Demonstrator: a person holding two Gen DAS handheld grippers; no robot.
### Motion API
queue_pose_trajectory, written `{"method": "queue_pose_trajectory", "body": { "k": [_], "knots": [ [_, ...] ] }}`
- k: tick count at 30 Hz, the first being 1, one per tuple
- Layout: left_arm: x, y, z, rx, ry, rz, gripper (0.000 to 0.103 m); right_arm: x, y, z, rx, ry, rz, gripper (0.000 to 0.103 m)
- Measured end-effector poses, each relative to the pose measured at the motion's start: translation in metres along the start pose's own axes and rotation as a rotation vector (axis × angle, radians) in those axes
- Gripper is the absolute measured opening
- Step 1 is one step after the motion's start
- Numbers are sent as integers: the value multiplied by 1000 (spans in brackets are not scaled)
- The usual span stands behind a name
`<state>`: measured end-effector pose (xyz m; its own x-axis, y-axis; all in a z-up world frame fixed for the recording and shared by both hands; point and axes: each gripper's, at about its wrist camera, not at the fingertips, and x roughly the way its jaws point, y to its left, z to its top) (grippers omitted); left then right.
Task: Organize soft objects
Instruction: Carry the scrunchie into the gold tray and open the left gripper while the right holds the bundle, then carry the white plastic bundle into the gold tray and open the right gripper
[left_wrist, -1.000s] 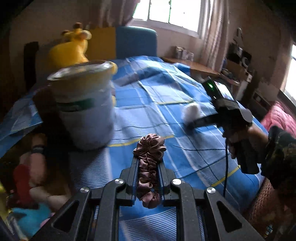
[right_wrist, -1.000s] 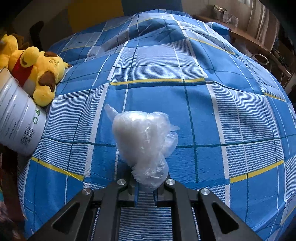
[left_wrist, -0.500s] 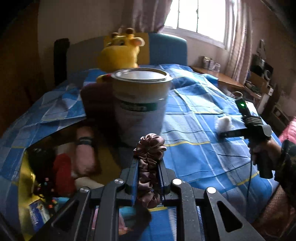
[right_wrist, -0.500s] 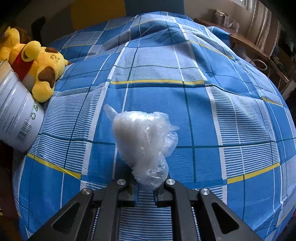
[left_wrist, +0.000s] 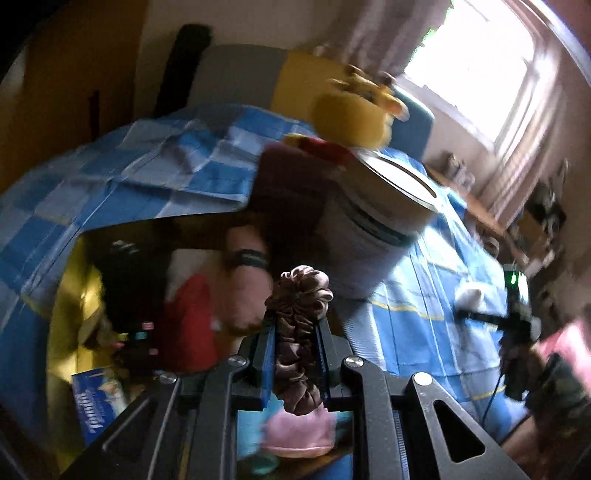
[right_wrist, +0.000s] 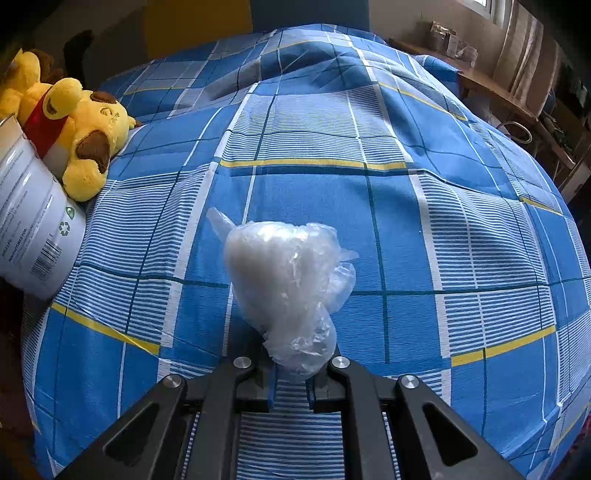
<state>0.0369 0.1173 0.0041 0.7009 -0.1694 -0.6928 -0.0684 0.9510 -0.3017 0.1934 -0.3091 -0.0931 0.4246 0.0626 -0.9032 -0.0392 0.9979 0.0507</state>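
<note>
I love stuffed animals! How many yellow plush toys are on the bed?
1 clearly: a yellow plush dog with a red scarf lies beside the white can at the bed's left edge. More yellow plush behind it may be a second toy, mostly hidden.

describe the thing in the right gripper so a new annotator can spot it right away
Start at the blue plaid bedspread that fills the right wrist view. Low in the middle, the right gripper is shut on a crumpled clear plastic bag. It is the only translucent whitish lump there; the yellow plush dog and the white can sit far left.
</note>
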Motion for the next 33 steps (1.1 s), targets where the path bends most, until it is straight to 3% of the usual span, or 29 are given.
{"method": "queue_pose_trajectory", "body": {
  "k": [4, 10, 13, 15, 17, 21, 30, 33],
  "knots": [
    [-12, 38, 4, -85, 1, -30, 19, 0, 0, 0, 2, 1, -1, 10],
    [-4, 63, 4, -162, 21, -22, 21, 1, 1, 1, 3, 2, -4, 10],
    [6, 67, 5, -182, 31, 7, 28, 1, 2, 1, 1, 1, -7, 10],
    [15, 69, 5, -180, 49, 19, 49, 2, 2, 1, 0, 2, -7, 10],
    [21, 71, 3, -182, 62, 39, 54, 1, 2, 1, 0, 1, -9, 10],
    [23, 72, -1, -161, 68, 73, 65, 1, 2, 1, 3, -1, -10, 10],
    [7, 54, -8, 12, 38, 168, 65, -1, 0, 0, 28, -1, -7, 10],
    [1, 49, -9, 60, 22, 166, 66, -2, -1, 7, 45, 9, -34, 10]
  ]
}}
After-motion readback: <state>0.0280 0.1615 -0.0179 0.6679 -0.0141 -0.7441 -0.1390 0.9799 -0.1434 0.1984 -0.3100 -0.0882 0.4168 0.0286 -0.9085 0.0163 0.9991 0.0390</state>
